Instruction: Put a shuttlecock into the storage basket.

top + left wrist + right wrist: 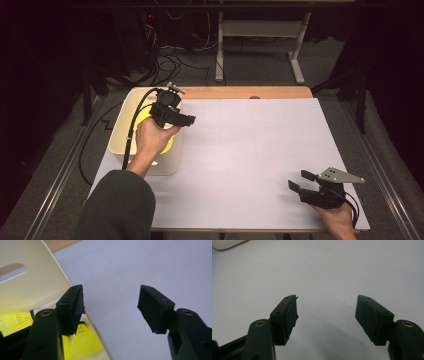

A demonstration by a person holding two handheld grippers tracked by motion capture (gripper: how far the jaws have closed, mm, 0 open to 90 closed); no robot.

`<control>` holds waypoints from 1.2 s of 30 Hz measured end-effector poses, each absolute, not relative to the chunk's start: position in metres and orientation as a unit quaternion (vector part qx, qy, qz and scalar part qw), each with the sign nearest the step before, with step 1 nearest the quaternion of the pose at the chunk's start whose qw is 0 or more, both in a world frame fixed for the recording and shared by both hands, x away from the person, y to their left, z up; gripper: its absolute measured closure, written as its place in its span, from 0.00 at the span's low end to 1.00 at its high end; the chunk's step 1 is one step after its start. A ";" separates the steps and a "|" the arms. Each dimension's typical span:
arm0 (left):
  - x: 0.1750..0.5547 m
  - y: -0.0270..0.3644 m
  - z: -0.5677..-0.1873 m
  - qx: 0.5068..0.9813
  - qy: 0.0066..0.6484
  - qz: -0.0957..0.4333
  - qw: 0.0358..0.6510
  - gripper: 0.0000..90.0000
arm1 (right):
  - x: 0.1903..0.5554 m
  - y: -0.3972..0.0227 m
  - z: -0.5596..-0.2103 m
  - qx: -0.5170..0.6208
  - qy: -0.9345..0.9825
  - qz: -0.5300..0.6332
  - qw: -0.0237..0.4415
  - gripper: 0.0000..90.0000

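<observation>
Yellow plastic-skirted shuttlecocks [85, 342] lie inside the cream plastic tub [120, 127] at the left of the high view. Above the tub's right rim hangs the left gripper [187, 120], its jaws spread wide with nothing between them. At the lower right, the right gripper [300, 181] rests on the white paper-covered table [250, 150], its jaws likewise spread and empty.

The high view is dim around the edges — the floor toward twelve o'clock and both sides sink into near-black, while the white worktop [260, 160] is evenly lit from above. Both gripper views are soft; the black tongs lose detail, with faint shadows beneath them toward six o'clock.
</observation>
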State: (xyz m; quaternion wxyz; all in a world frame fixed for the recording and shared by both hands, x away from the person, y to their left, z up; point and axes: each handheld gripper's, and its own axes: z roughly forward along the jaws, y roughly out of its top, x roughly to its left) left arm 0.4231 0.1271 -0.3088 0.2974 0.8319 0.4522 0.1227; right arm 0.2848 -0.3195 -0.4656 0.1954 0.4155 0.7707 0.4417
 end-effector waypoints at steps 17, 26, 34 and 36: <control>0.422 0.101 -0.315 0.839 0.436 0.114 0.304 0.43 | 0.285 -0.319 -0.465 0.415 0.770 0.444 0.196 0.38; 0.420 0.086 -0.321 0.843 0.430 0.110 0.303 0.42 | 0.284 -0.320 -0.465 0.414 0.769 0.445 0.196 0.38; 0.418 0.078 -0.326 0.846 0.426 0.110 0.301 0.42 | 0.284 -0.320 -0.465 0.414 0.769 0.446 0.196 0.38; 0.417 0.076 -0.328 0.847 0.425 0.110 0.300 0.42 | 0.284 -0.320 -0.465 0.414 0.769 0.446 0.196 0.38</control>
